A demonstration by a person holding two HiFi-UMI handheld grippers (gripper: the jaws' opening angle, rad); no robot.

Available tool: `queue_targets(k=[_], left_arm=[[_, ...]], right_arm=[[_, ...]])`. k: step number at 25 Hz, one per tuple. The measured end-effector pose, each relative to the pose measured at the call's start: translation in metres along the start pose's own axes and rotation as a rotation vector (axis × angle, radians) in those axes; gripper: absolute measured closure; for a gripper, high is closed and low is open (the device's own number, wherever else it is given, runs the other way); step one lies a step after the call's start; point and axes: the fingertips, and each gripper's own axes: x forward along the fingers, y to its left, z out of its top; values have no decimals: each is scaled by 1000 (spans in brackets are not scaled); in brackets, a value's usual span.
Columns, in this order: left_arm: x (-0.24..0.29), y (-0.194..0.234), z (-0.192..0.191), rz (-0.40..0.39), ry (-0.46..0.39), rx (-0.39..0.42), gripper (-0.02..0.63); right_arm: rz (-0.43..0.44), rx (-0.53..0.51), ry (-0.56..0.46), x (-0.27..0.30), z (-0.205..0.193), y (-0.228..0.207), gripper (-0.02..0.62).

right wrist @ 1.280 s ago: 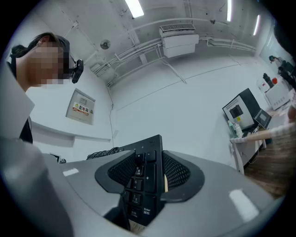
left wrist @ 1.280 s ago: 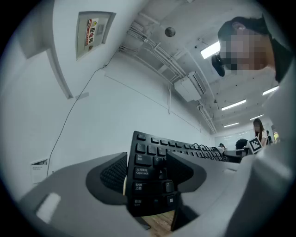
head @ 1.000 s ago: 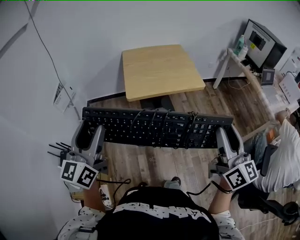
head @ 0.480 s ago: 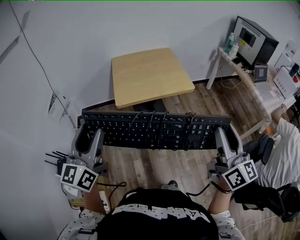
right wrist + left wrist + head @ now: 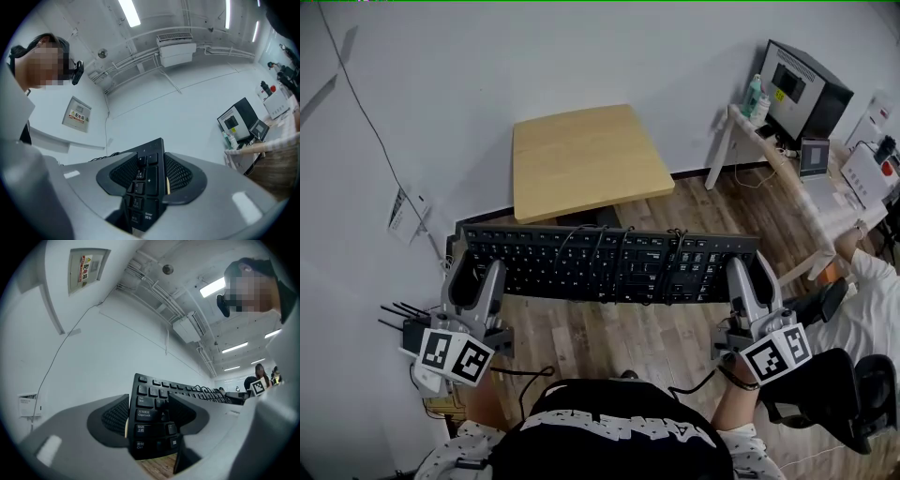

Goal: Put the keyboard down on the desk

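Over the last second the desk (image 5: 586, 155) has drawn closer to the keyboard (image 5: 581, 267), which hangs level over the floor just short of the desk's near edge, so I judge the carry nearly over. Each gripper view shows its jaws clamped on a keyboard end, left gripper (image 5: 149, 416) and right gripper (image 5: 149, 180); only the head view shows the desk
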Motion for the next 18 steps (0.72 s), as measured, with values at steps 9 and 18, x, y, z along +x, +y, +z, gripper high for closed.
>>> queue_targets(k=[9, 18], left_arm=[[-3, 1, 0, 28, -6, 0, 362], [-9, -4, 5, 55, 1, 23, 360]], right_arm=[[10, 5, -1, -1, 5, 3, 407], [52, 36, 9, 4, -1, -3, 408]])
